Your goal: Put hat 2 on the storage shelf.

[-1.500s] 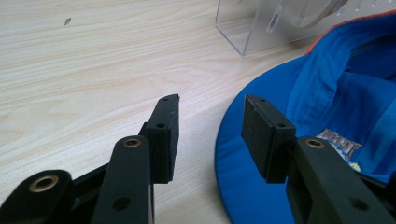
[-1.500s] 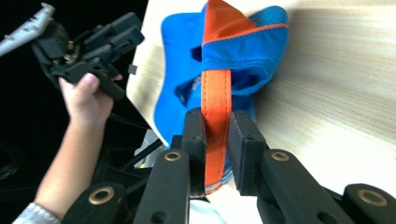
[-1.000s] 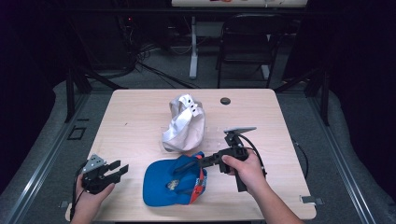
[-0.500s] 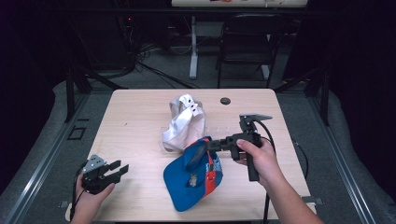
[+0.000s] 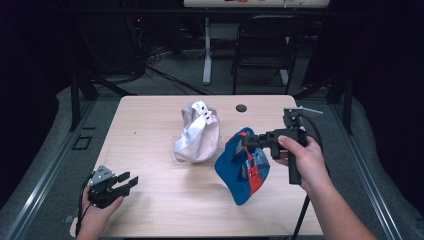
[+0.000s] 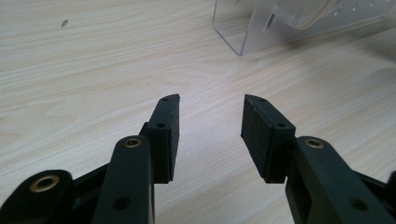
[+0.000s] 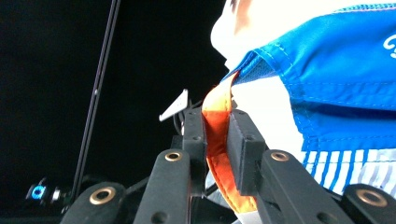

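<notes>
Two caps are in sight. The blue cap (image 5: 241, 167) hangs off the table (image 5: 150, 200), lifted by the right gripper (image 5: 248, 140), whose jaws are pressed onto an orange strip (image 7: 218, 140) at the cap's edge. In the right gripper view the strip runs up between the two black pads and meets blue fabric with white stitching; below that lies a white band with blue stripes. A scrap of white lettering sits at the far right edge of the blue fabric, too cropped to read. From above, the cap shows blue with red-orange panels and some pale print that is too small to make out.

The white cap (image 5: 197, 133) rests near the table's middle, just left of the blue one, on a clear stand (image 6: 289, 25) whose corner appears in the left gripper view. No writing is legible on it.

One small dark disc (image 5: 241, 108) lies near the far edge.

The left gripper (image 5: 128, 181) sits low at the table's near left corner, well apart from both caps, its jaws spread with bare wood between them and nothing held.
</notes>
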Tool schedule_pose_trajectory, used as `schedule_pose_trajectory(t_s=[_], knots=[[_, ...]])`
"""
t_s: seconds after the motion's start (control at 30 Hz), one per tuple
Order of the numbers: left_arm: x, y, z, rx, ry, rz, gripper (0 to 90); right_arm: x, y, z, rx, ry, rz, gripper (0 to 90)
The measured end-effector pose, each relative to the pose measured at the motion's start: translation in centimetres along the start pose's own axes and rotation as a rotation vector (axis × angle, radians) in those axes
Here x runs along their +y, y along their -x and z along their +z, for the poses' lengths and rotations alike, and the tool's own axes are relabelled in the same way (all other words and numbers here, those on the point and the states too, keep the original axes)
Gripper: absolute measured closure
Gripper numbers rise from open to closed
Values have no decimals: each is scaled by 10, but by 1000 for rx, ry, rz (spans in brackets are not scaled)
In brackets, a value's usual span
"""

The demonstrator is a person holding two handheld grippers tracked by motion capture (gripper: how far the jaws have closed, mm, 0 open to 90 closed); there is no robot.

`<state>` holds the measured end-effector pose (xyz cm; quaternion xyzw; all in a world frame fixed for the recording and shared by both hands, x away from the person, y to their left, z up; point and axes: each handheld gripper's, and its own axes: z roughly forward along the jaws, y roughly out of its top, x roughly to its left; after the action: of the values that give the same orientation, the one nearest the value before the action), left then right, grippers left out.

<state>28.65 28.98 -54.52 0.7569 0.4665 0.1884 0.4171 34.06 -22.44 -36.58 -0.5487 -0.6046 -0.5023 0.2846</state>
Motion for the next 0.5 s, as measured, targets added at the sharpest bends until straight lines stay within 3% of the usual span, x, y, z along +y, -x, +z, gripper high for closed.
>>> schedule_pose_trajectory(t_s=[0.27, 0.5], knots=[[1, 1, 0, -1, -15, 6, 570, 20, -10, -28, 3, 93, 52, 785], [1, 0, 2, 0, -6, 3, 569, 40, -21, -44, 12, 186, 62, 785]])
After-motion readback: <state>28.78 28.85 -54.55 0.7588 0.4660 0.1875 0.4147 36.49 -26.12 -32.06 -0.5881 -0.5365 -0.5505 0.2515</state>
